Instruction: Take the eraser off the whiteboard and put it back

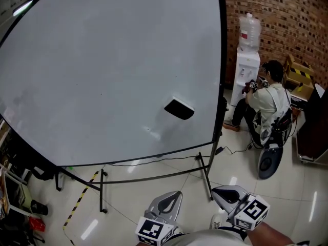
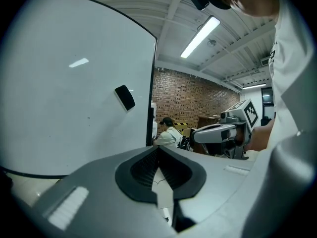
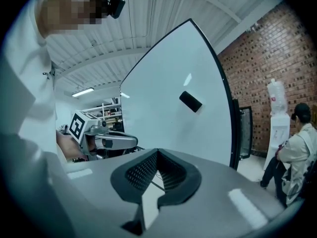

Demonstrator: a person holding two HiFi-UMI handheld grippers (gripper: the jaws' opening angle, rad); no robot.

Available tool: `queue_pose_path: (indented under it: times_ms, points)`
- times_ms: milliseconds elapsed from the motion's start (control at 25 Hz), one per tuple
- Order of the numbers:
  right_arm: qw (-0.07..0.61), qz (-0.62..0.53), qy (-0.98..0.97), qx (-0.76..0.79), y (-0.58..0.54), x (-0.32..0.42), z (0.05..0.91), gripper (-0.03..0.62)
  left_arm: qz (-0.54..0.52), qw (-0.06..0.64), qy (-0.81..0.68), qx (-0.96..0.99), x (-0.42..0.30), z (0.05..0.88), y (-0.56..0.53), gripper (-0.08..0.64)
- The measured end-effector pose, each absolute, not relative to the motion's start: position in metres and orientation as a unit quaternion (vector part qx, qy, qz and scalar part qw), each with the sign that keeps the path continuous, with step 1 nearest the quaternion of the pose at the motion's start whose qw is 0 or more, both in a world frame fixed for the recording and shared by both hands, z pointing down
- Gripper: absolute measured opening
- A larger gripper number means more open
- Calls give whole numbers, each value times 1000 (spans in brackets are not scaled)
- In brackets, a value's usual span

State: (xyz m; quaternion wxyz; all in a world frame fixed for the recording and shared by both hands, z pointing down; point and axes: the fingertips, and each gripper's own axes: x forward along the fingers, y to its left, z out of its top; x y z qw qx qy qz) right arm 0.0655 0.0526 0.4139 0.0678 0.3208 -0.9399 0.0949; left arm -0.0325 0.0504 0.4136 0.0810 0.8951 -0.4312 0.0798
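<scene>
A black eraser (image 1: 179,109) sticks to the lower right of the big whiteboard (image 1: 102,76). It also shows in the left gripper view as the eraser (image 2: 125,97) and in the right gripper view as the eraser (image 3: 190,101), well ahead of both grippers. My left gripper (image 1: 166,205) and right gripper (image 1: 225,192) are low at the picture's bottom edge, side by side, far short of the board. The left gripper (image 2: 158,150) has its jaws together with nothing between them. So does the right gripper (image 3: 157,152).
The board stands on a black frame with legs (image 1: 102,191) and a cable along the tiled floor. A seated person (image 1: 269,104) is at the right by a water dispenser (image 1: 246,60) and a brick wall (image 1: 287,19). Yellow-black tape (image 1: 79,201) marks the floor.
</scene>
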Motion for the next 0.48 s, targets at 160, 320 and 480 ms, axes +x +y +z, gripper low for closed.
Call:
queue_pose_path:
  times_ms: [160, 320, 480]
  points:
    - [69, 90, -942, 316, 56, 64, 414, 2, 72, 90, -437, 892, -32, 416, 54, 17]
    - [73, 93, -942, 313, 56, 65, 416, 2, 70, 91, -442, 889, -33, 417, 55, 17]
    - [75, 93, -942, 313, 58, 66, 418, 2, 64, 91, -448, 887, -34, 418, 58, 17]
